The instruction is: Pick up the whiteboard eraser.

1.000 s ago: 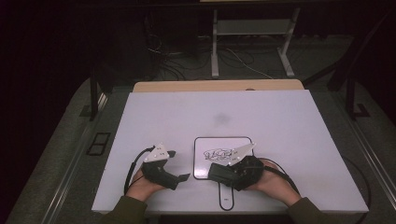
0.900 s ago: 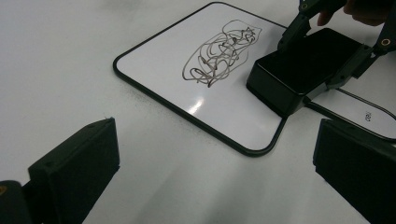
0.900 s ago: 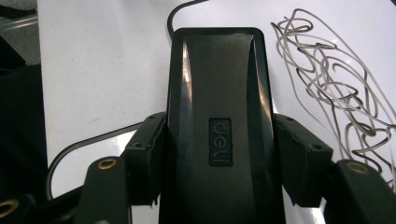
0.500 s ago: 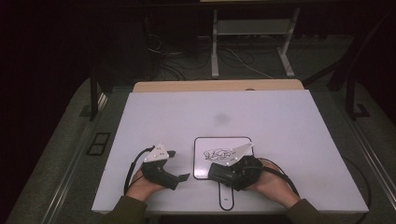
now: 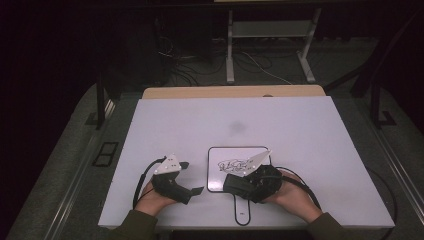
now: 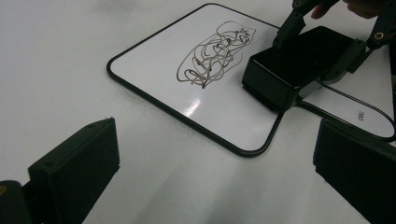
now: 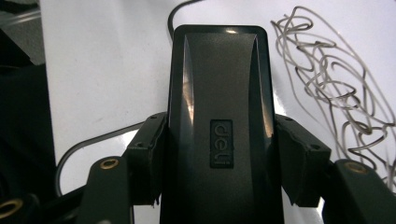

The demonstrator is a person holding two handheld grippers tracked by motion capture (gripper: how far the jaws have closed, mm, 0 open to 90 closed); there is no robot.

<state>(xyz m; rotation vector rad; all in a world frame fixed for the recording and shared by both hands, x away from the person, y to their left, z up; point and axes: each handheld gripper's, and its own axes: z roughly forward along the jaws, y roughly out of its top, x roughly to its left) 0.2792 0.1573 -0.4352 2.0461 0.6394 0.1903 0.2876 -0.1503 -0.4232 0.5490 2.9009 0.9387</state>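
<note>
Left tongs [image 5: 192,177] idle on the white counter [image 5: 300,130], jaws spread wide with nothing between, parked beside the board to keep clear. Small white black-rimmed whiteboard [image 6: 154,56] lies flat at the near edge, grey scribble [image 6: 215,53] mid-panel. Right tongs [image 7: 215,154] clamp a black plastic block eraser [image 7: 219,93] by its sides, resting on the board just short of the scribble, likely set to wipe.

"deli" reads in raised letters on the top face of the black eraser [image 7: 219,121], running lengthwise along it. Small dark mark on the whiteboard [image 6: 224,109] handle, just beside the eraser, too small to read. The scribble [image 6: 215,53] is no text.
</note>
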